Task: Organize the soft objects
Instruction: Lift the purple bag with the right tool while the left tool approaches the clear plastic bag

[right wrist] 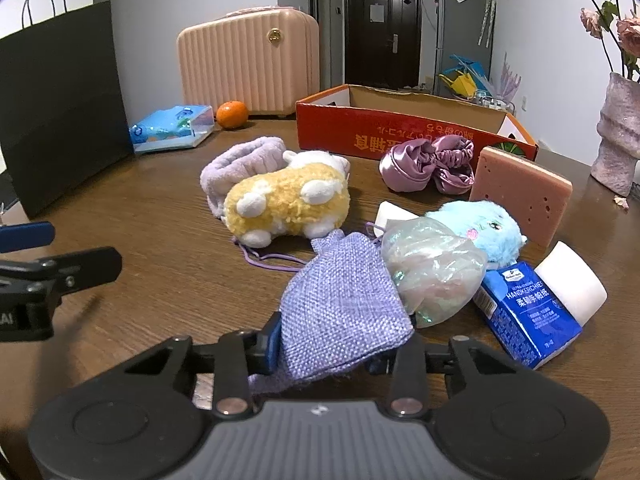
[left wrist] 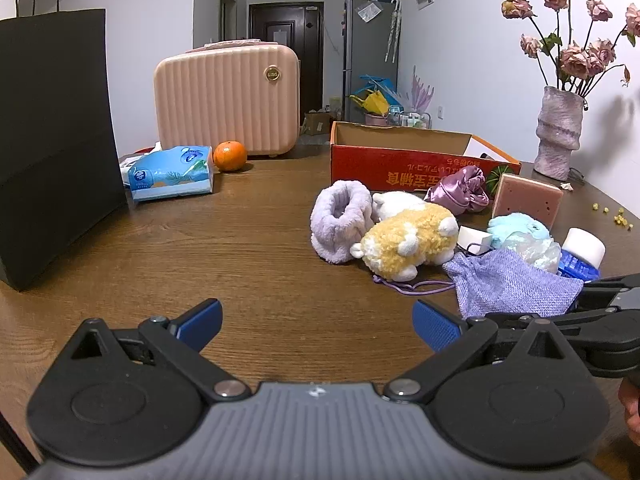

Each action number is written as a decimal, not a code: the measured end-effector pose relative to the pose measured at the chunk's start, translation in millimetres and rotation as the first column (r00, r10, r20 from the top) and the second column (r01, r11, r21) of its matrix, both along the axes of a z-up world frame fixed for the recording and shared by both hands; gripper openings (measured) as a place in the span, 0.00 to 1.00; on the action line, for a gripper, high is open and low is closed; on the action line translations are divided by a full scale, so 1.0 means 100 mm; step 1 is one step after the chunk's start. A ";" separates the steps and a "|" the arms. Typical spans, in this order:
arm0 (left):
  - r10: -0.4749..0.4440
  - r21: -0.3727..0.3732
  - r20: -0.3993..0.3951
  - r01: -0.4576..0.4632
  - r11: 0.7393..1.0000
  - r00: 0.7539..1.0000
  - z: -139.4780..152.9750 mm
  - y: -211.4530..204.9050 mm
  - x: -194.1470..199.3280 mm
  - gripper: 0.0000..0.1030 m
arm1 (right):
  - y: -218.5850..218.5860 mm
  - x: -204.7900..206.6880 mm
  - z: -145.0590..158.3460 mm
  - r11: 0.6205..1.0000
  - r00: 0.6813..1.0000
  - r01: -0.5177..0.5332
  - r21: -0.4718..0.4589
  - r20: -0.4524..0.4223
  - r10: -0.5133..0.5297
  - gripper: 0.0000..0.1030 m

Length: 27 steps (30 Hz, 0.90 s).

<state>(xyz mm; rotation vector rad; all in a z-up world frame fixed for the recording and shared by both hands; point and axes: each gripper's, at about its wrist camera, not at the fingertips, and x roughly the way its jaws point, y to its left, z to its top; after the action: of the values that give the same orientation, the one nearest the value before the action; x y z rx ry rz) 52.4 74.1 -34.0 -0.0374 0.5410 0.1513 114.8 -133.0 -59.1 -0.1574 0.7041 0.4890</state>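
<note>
Lilac pouch [right wrist: 344, 308] sits pinched in the right tool [right wrist: 340, 344]; its cord [right wrist: 268, 258] under the yellow plush [right wrist: 288, 204] may snag. Left tool [left wrist: 316, 324] gapes empty.

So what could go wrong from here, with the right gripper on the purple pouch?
The right gripper pinches only the pouch near edge, so the fabric could slip out on lifting. The iridescent bag rests against the pouch and may be dragged toward the tissue pack. The drawstring trails under the yellow plush and might tug it. The left gripper hangs open, no help.
</note>
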 end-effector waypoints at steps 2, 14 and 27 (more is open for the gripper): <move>-0.001 -0.001 0.001 0.001 1.000 1.000 0.00 0.00 0.00 1.00 | -0.02 -0.03 0.02 1.000 1.000 -0.002 0.012 0.009 0.002 0.33; -0.009 0.001 0.010 0.009 1.000 1.000 0.05 -0.07 -0.06 1.00 | -0.21 -0.30 0.27 0.995 0.993 -0.031 0.094 0.115 0.020 0.30; -0.035 0.008 0.021 0.035 0.999 0.999 0.11 -0.22 -0.11 1.00 | -0.49 -0.47 0.48 0.989 0.977 -0.006 0.148 0.213 -0.026 0.30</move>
<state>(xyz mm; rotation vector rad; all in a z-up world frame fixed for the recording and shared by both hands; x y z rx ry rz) 41.2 52.2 -22.5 -0.0222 0.5201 0.1189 68.1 -182.3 -10.7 -0.0657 0.4547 0.5046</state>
